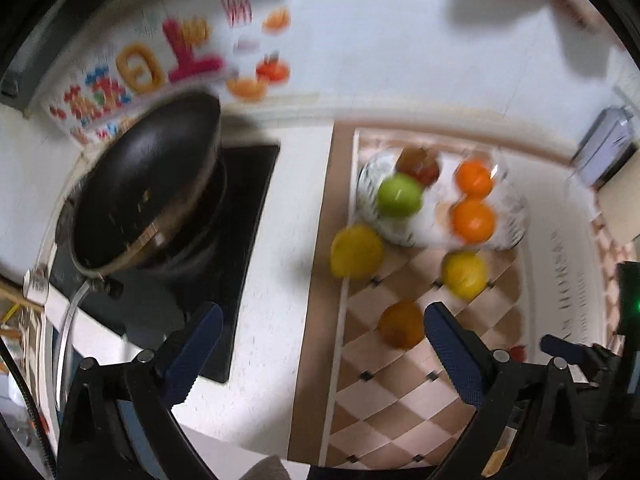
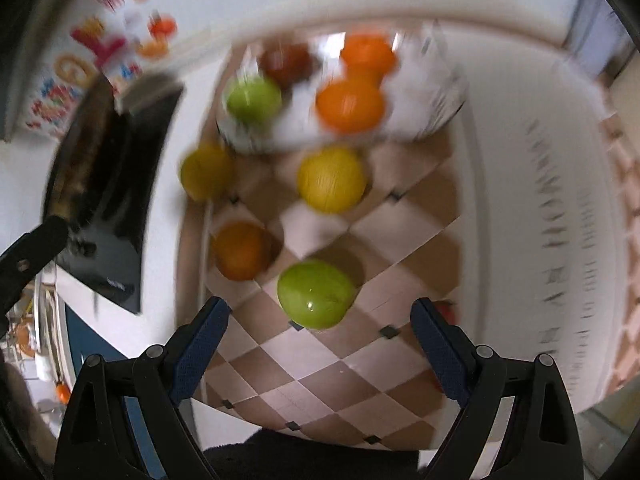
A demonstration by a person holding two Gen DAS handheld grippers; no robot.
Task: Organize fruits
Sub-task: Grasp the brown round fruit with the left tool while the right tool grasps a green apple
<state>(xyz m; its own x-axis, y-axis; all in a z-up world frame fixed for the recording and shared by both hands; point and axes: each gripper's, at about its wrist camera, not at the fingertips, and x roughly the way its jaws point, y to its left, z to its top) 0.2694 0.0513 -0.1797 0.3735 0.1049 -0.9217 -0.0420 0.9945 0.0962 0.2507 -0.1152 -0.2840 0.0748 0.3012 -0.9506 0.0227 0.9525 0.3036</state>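
Both views are motion-blurred. A clear glass bowl (image 1: 376, 216) (image 2: 436, 108) holds a green apple (image 1: 399, 195) (image 2: 253, 99), a dark red fruit (image 1: 418, 164) (image 2: 286, 62) and two oranges (image 1: 473, 220) (image 2: 350, 106). On the checkered mat lie two yellow lemons (image 1: 356, 252) (image 2: 331, 180), a dull orange fruit (image 1: 401, 325) (image 2: 241, 251) and a second green apple (image 2: 316, 294). My left gripper (image 1: 320, 332) is open and empty, the dull orange fruit just ahead of its right finger. My right gripper (image 2: 320, 324) is open above the mat, the near green apple between and just ahead of its fingertips.
A black pan (image 1: 148, 184) sits on a black cooktop (image 1: 244, 216) left of the mat, on the white counter (image 1: 280, 320). A colourful poster (image 1: 140, 68) hangs on the back wall. The right gripper shows at the left view's right edge (image 1: 568, 350).
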